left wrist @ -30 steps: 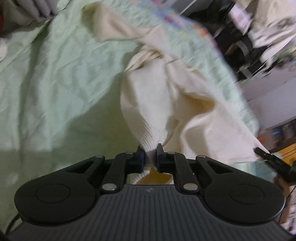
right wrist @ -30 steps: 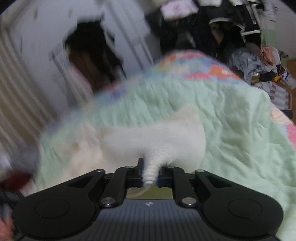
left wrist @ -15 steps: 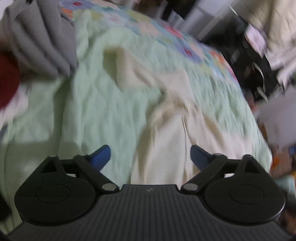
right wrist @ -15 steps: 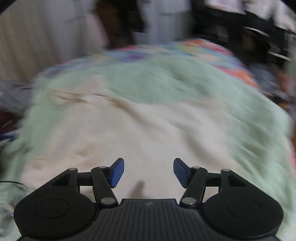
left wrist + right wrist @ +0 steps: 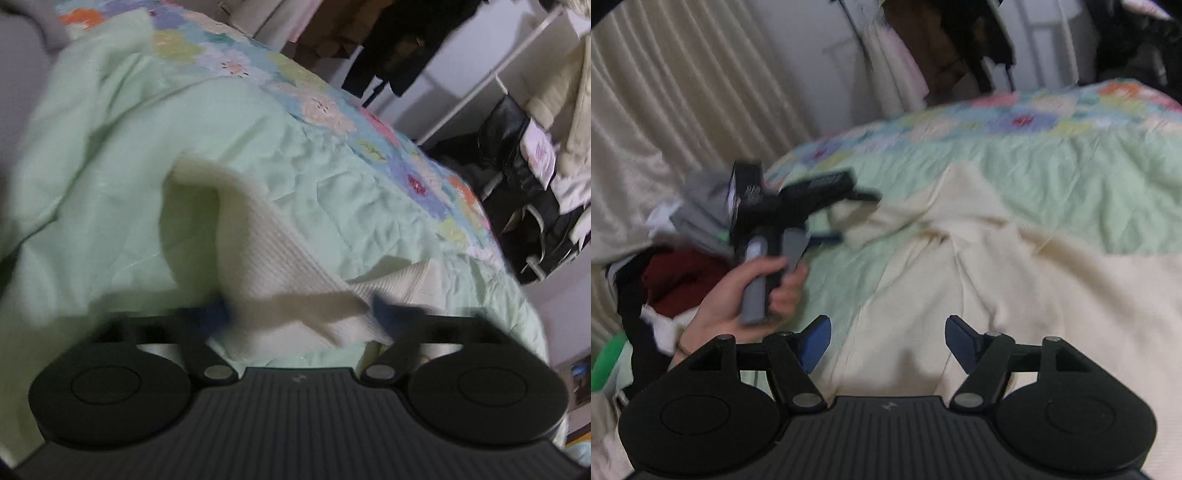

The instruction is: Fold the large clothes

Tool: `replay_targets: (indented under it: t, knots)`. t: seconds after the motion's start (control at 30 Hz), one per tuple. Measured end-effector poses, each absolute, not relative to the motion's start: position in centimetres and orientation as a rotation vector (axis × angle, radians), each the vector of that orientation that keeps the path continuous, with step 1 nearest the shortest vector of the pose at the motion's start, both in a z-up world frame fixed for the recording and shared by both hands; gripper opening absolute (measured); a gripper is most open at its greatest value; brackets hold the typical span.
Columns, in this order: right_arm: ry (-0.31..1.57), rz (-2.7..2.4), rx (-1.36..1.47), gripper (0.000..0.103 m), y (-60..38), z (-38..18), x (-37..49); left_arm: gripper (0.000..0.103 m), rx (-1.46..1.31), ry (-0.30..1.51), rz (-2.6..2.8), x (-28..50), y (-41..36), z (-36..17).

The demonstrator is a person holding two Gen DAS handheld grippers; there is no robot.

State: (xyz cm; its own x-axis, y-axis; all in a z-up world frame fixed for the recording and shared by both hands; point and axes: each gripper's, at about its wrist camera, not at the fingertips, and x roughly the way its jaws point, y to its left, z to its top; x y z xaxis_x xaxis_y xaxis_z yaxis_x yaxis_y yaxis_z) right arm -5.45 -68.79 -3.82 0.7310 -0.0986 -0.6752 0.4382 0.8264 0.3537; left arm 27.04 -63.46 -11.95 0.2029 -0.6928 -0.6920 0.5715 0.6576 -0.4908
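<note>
Left wrist view: the left gripper [image 5: 301,312] is spread wide around a ribbed sleeve [image 5: 266,258] of the cream sweater, the fabric lying between the blue pads but not pinched. The sleeve runs up and away over the green bedspread [image 5: 110,147]. To do this well, I would close on the cuff edge only, not the bedspread beneath.

Right wrist view: the right gripper [image 5: 886,341] is also wide and holds nothing, hovering over the sweater [image 5: 1015,277], which lies spread and wrinkled on the bed. Left of the sweater, the left hand [image 5: 746,291] holds its gripper at the sleeve. A pile of clothes [image 5: 683,266] sits beyond that hand. The right should likely pin or smooth the body while the sleeve folds inward.
</note>
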Motion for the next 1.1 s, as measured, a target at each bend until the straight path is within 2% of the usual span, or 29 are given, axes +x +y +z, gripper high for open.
replay_targets:
  t: [0.1, 0.33, 0.5, 0.63, 0.77, 0.97, 1.03, 1.07, 1.1]
  knots:
    - [0.712, -0.352, 0.52, 0.07, -69.4, -5.1, -5.2, 0.011, -0.083, 0.993, -0.887, 25.8, -64.1, -11.1]
    - [0.676, -0.378, 0.58, 0.07, -70.7, -5.6, -6.5, 0.01, -0.27, 0.966, -1.01, 24.5, -63.4, -6.8]
    - [0.636, -0.384, 0.604, 0.073, -71.1, -5.4, -7.3, 0.01, -0.398, 0.997, -1.108, 22.9, -63.0, -4.7]
    - [0.577, -0.369, 0.631, 0.074, -71.1, -4.8, -8.2, 0.01, -0.588, 1.097, -1.189, 21.8, -61.5, -3.5]
    - [0.486, -0.321, 0.701, 0.075, -71.3, -5.1, -8.6, 0.01, -0.516, 0.956, -1.202, 18.4, -60.0, 0.9]
    - [0.47, -0.246, 0.735, 0.076, -71.1, -5.2, -7.2, 0.011, -0.547, 1.016, -1.216, 15.4, -59.4, 3.0]
    - [0.495, -0.279, 0.71, 0.076, -70.8, -5.2, -6.6, 0.015, -0.512, 1.097, -1.193, 14.8, -59.6, 3.0]
    - [0.508, -0.296, 0.698, 0.076, -70.7, -5.2, -6.3, 0.028, -0.497, 1.16, -1.191, 14.7, -59.8, 2.7]
    - [0.516, -0.317, 0.684, 0.076, -70.6, -5.1, -6.2, 0.051, -0.488, 1.236, -1.2, 14.5, -60.0, 2.3]
